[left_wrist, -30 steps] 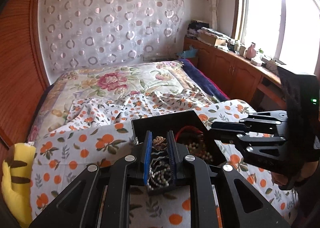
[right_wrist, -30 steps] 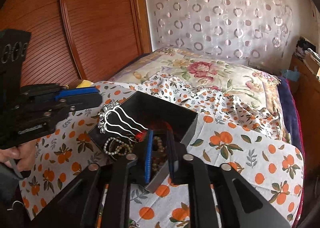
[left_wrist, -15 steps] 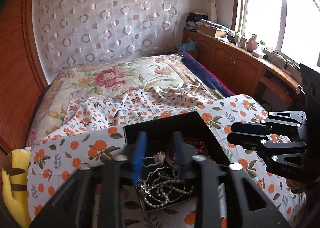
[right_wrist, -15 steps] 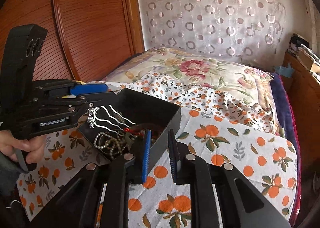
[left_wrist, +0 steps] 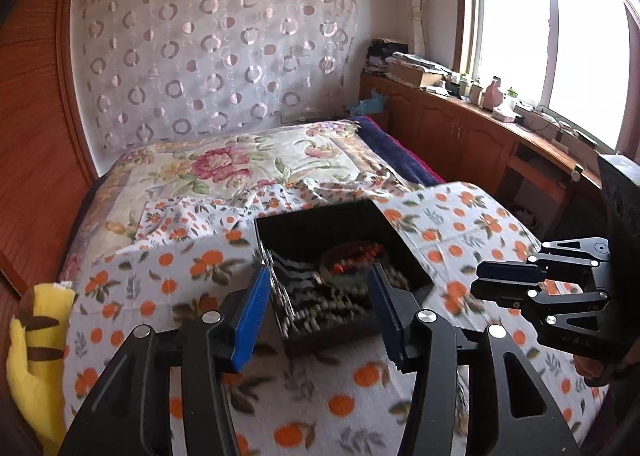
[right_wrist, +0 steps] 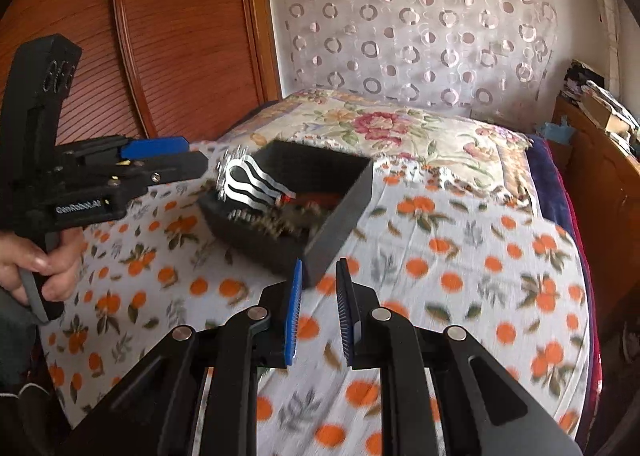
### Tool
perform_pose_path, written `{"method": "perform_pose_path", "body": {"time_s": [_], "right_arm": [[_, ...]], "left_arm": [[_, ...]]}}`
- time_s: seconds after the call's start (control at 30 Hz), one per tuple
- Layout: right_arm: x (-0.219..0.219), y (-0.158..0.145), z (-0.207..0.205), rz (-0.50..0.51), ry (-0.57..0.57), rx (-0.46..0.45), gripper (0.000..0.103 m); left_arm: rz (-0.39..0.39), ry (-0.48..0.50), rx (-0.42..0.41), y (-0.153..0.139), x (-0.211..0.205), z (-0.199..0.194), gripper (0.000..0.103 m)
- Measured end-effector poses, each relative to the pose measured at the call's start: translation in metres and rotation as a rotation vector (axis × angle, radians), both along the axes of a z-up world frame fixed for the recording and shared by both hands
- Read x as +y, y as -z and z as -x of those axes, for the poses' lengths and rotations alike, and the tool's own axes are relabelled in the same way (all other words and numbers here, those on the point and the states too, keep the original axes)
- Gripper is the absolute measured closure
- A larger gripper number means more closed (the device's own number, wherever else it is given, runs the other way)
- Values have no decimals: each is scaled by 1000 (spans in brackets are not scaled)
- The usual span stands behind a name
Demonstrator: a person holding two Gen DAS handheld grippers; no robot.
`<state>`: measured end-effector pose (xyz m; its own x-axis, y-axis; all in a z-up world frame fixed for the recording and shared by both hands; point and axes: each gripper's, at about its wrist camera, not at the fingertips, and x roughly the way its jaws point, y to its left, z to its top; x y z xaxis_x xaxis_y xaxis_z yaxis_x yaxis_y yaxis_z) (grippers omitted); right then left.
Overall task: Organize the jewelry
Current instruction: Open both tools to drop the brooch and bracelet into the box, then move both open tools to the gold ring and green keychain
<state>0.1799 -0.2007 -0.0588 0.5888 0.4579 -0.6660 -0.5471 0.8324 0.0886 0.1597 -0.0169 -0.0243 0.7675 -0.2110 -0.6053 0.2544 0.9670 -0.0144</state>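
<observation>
A black open jewelry box (left_wrist: 404, 256) sits on the orange-print cloth (left_wrist: 160, 296) on the bed. It holds a silver hair comb (right_wrist: 250, 185) leaning on its left wall, pearl strands (left_wrist: 320, 308) and red beads (left_wrist: 356, 256). My left gripper (left_wrist: 318, 308) is open and empty, its jaws on either side of the box's near end. My right gripper (right_wrist: 318, 296) is narrowly open and empty, just short of the box's near corner (right_wrist: 320, 256). The right gripper also shows in the left wrist view (left_wrist: 500, 284), and the left gripper in the right wrist view (right_wrist: 188, 159).
A yellow plush toy (left_wrist: 36, 340) lies at the bed's left edge. A wooden wardrobe (right_wrist: 172, 35) stands left of the bed. A wooden counter (left_wrist: 480, 135) with clutter runs under the window on the right. A floral quilt (left_wrist: 224, 167) covers the bed's far half.
My left gripper has let go of the brooch-topped piece, opened wide and pulled back. My right gripper has drawn back out of the box to its near corner.
</observation>
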Motion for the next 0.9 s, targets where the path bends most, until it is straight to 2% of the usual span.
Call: {"method": "perform_pose_path", "body": {"time_s": [0.13,0.4,0.5,0.53,0.57,0.6,0.9], "right_arm": [[0,12,18,16,3,20,84],[-12,28,51,67,45,27,84],[-23,35,62,71,69,39,83],[-27,38,66,65,78,46,73],[-30,39,68,63,84,48,57],[-32,41,72,65,95,43,52],[-46,48,91,96,131,1,51]], "left_arm": [[-1,16,9,9,-3,23,49],[17,32,55,35,-11,56,46],[23,53,77,44,-21,66,40],[20,59,81,47,-23,69,40],[12,64,86,49,-27,72,39],[6,66,89,51,-30,74,39],[-6,122,137,68,-57,87,39]]}}
